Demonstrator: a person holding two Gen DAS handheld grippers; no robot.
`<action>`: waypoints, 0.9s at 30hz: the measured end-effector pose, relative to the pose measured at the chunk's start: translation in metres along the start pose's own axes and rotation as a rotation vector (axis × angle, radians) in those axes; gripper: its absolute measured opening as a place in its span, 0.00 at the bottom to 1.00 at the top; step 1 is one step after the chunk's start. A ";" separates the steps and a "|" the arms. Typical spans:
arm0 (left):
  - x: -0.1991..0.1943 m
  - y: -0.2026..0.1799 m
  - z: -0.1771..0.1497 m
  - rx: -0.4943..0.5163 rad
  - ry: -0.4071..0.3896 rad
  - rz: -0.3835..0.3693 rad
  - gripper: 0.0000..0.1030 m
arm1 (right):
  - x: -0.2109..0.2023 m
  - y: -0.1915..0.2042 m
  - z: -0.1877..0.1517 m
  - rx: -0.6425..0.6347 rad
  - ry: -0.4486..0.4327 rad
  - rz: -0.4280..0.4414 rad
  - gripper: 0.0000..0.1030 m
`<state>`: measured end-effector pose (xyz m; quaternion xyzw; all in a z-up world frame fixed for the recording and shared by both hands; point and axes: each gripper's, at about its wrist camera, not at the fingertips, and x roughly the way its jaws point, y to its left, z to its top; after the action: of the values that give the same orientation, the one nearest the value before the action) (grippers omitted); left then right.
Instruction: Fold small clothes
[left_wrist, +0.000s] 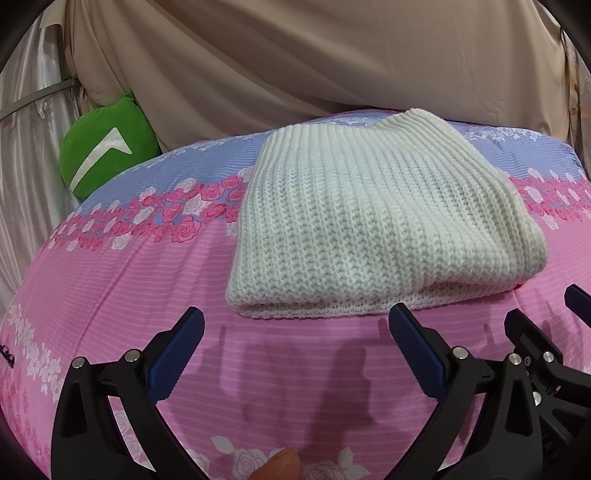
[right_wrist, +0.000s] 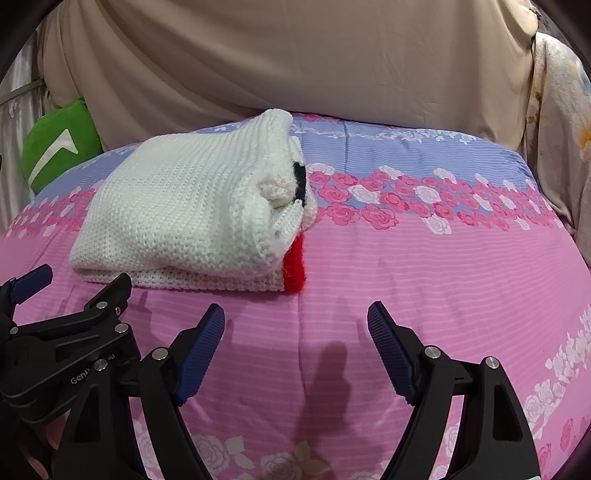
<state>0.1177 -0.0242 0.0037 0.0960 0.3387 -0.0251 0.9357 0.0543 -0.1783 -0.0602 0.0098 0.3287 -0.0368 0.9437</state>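
The white knit sweater (left_wrist: 373, 221) lies folded into a thick, roughly square bundle on the bed's pink floral bedspread (left_wrist: 129, 295), toward the far side, just short of the beige curtain (left_wrist: 295, 55). The left claw (left_wrist: 295, 339) hangs just in front of the bundle's near folded edge, jaws spread wide and holding nothing. The right claw (right_wrist: 295, 332) sits beside it, equally wide apart and empty, aimed at bare bedspread to the right of the garment.

By the look of it, the fold is largely done, so the risk now is undoing it. The bundle's right end is loose: in the right wrist view a rolled inner layer with a dark stripe (right_wrist: 300, 182) bulges out, and a red trim (right_wrist: 294, 266) pokes from the bottom layer. If either claw nips only the top layer of the near edge, the stack is likely to peel open instead of moving as one. The chunky knit could also snag on the ribbed blue pads (left_wrist: 177, 354), dragging a loop or pulling the fold askew on release. The soft bedspread may wrinkle and shift the bundle under any push. A green plush toy (left_wrist: 107, 147) sits well apart at the far left, out of the way.
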 end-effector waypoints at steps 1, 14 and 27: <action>0.000 0.000 0.000 0.000 0.001 -0.003 0.95 | 0.000 0.000 0.000 0.000 0.000 0.000 0.75; -0.001 -0.002 0.001 -0.001 0.006 0.024 0.95 | 0.000 0.002 -0.002 0.005 0.002 -0.011 0.76; -0.001 -0.003 0.001 -0.002 0.007 0.028 0.95 | 0.000 0.002 -0.002 0.007 0.003 -0.011 0.76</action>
<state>0.1173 -0.0273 0.0046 0.0999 0.3408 -0.0113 0.9348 0.0530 -0.1764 -0.0615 0.0114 0.3299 -0.0430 0.9430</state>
